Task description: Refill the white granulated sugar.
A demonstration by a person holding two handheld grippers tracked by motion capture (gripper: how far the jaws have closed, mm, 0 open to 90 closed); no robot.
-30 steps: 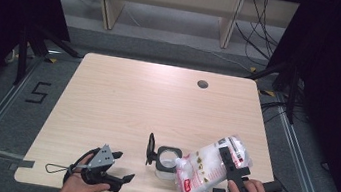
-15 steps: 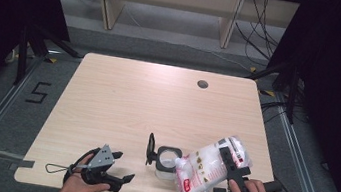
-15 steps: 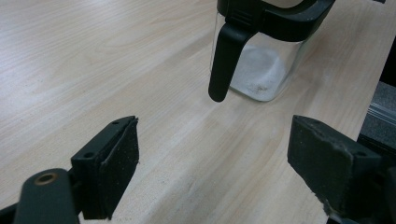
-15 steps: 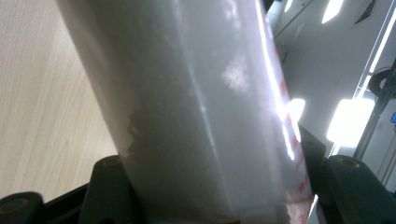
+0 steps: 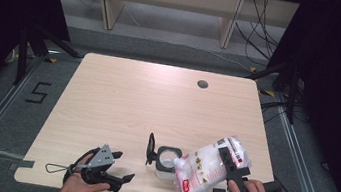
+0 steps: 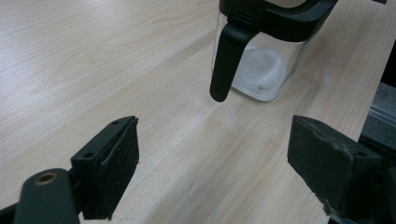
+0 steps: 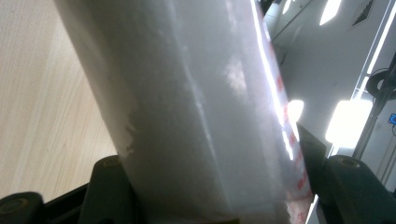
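Dark-curtained bay, grey floor, shelving legs at top of frame. Light wood table (image 5: 122, 99) with a cable grommet hole (image 5: 203, 84) upper right of centre.

Glass jar (image 5: 167, 162) with black rim and flip-up lid sits lower centre of the high view, near the front edge. In the left gripper view the jar (image 6: 261, 70) is at upper centre-right, some white granules piled in its bottom, black latch hanging down its side.

Right gripper (image 5: 227, 163), lower right of the high view, pinches a white refill pouch (image 5: 209, 167) with red print, tilted so its spout corner sits at the jar mouth. In the right gripper view the pouch (image 7: 196, 112) runs up between the two black jaws, which press on it from both sides.

Left gripper (image 5: 123, 167), lower left of the high view, rests on the table, jaws spread wide, holding nothing. Jar is near but not touched.

Looks like a pour in hand, jar far from full. To do it well:
- keep spout over the opening, not the rim
- raise pouch tail gradually; granules may surge
- jar is unsupported and close to the edge, so bracing it with the left gripper would cut tip/slide risk
- can't tell if anything is flowing right now
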